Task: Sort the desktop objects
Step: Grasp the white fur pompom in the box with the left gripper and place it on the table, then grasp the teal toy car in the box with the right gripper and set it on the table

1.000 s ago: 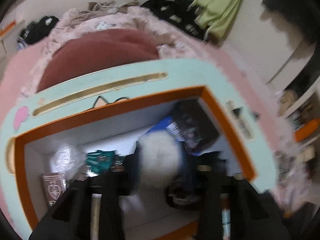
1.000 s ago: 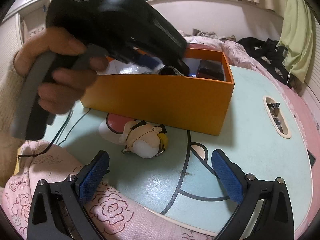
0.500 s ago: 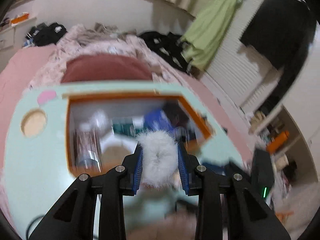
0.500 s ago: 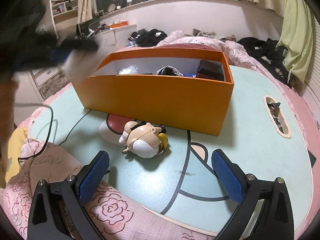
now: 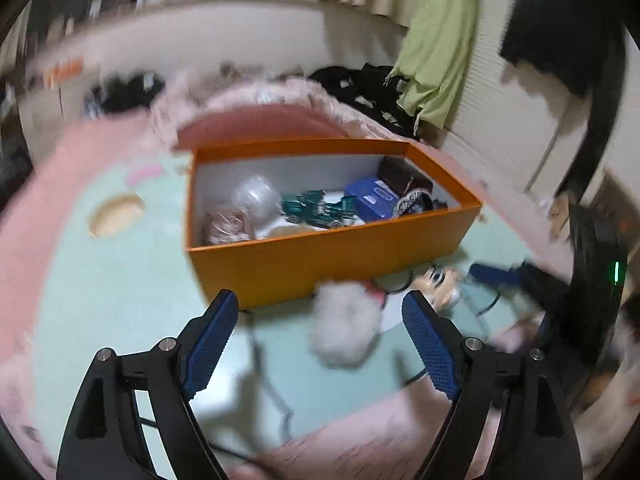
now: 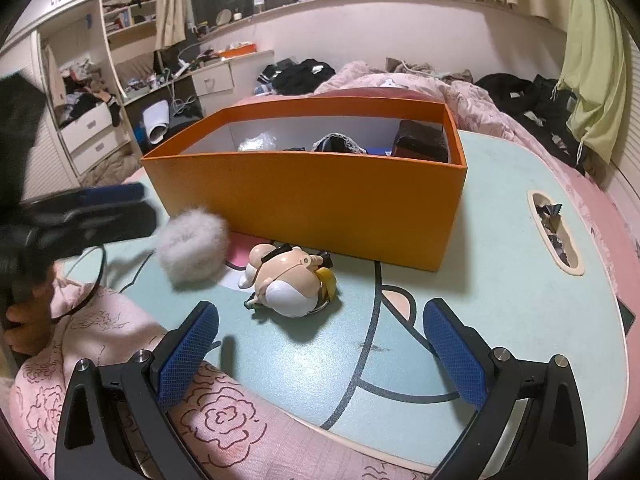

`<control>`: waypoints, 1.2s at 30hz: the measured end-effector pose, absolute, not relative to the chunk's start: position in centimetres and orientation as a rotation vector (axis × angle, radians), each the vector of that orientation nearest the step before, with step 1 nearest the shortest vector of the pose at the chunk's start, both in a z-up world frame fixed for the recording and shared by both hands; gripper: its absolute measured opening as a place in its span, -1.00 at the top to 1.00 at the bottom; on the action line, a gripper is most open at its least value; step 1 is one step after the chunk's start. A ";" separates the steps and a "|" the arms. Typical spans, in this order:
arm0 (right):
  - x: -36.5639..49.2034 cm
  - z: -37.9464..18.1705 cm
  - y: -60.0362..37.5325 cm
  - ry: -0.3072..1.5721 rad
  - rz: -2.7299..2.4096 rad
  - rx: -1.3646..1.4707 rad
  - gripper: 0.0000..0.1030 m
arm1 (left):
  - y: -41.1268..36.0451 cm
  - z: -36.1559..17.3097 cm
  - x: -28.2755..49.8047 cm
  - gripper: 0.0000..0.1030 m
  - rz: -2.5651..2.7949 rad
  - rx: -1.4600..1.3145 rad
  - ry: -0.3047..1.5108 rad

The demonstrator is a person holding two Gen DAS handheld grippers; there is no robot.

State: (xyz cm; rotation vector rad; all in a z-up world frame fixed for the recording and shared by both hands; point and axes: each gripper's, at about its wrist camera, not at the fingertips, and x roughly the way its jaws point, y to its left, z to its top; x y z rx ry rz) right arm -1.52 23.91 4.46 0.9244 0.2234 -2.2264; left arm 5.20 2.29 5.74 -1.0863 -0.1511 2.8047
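Fluffy pompom [image 5: 346, 324] loose between the opening left tongs [image 5: 322, 332].

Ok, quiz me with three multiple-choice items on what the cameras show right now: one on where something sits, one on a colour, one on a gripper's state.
1. Where is the fluffy grey pompom?
A. Inside the box
B. Outside the box, beside the figurine
C. In the table's slot

2. What colour is the outside of the box?
A. Orange
B. Green
C. Blue

3. What is the left gripper doing?
A. Clamped on the pompom
B. Clamped on the figurine
C. Jaws opening, pads clear of the pompom

Answers:
1. B, the pompom lies in front of the box wall, next to the figurine on the table.
2. A, its walls show orange in both views.
3. C, the blue pads stand wide apart with gaps on both sides of the pompom.
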 end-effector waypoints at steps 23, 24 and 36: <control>-2.1 5.3 24.7 0.142 -2.215 0.900 -0.54 | 1.2 -0.7 -0.2 -0.99 2.771 -1.340 -0.059; -2.3 5.8 25.0 0.113 -2.211 0.882 -0.34 | 1.0 -0.6 -0.2 -0.99 2.773 -1.337 -0.060; -11.4 12.9 12.7 0.508 -1.989 0.938 -0.09 | 0.9 0.0 1.7 -0.99 2.788 -1.321 -0.058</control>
